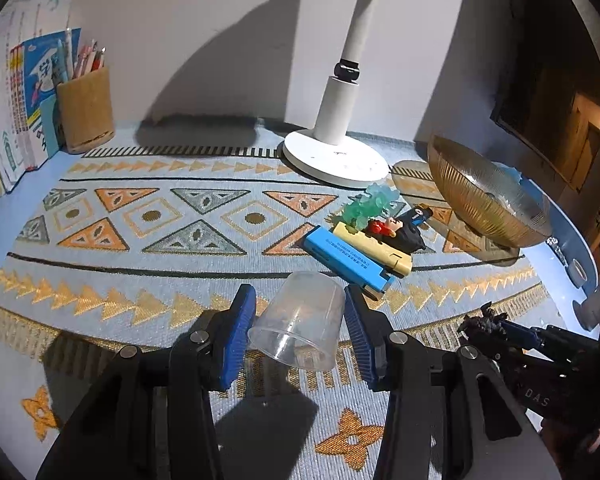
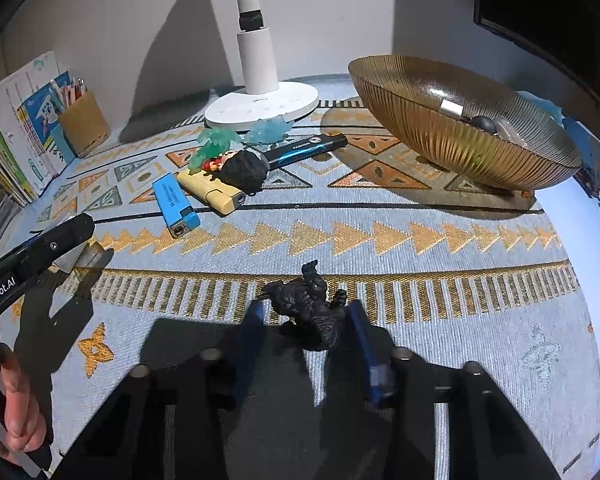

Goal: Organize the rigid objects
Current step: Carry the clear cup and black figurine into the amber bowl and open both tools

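Hidden, cropped and unreadable parts across both wrist views

In the left wrist view the lamp [image 1: 340, 120] loses its head past the top edge, the books [image 1: 4, 120] run off the left edge, and the right gripper [image 1: 500, 326] is mostly swallowed by dark shadow — its grip on the black figure [image 1: 482, 320] cannot be made out there. In the right wrist view the right gripper [image 2: 306, 316] has blurred, shadowed blue pads, so contact with the black figure [image 2: 312, 308] is unclear; the bowl [image 2: 440, 140] hides most of its contents behind its rim; print on the blue lighter [image 2: 174, 202] is too small to read.
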Action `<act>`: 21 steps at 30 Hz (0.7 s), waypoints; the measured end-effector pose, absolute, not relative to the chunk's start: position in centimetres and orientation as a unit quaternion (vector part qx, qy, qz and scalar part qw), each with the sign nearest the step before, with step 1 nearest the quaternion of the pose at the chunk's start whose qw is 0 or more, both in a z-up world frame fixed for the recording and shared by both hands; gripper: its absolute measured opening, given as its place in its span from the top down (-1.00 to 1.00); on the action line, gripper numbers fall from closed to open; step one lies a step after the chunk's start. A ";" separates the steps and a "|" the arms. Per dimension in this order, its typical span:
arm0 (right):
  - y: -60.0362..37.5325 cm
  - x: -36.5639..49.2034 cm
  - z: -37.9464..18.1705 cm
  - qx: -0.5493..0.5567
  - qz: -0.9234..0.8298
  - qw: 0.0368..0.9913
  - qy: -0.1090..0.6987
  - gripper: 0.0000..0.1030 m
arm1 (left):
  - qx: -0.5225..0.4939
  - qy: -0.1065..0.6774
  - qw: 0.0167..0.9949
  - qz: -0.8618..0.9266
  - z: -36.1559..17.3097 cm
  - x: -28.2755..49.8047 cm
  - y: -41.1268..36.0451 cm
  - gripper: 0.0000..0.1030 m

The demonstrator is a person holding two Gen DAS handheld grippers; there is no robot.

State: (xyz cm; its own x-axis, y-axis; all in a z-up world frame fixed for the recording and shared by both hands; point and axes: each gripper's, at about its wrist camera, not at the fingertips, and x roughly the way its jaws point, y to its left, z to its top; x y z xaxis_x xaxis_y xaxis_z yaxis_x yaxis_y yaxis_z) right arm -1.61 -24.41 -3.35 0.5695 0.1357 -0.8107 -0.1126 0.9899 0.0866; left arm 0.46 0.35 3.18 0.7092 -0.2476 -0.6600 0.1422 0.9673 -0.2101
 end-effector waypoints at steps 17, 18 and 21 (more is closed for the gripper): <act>-33.5 -2.4 7.4 0.114 0.073 0.932 0.335 0.39 | -0.067 0.294 0.935 -0.185 14.0 2.1 -4.4 0.18; -34.8 -2.2 8.6 0.118 0.058 0.938 0.320 0.39 | -0.067 0.286 0.935 -0.200 15.3 2.7 -5.4 0.18; -38.2 -1.4 10.9 0.132 0.020 0.948 0.289 0.39 | -0.076 0.279 0.928 -0.237 17.6 4.4 -7.8 0.18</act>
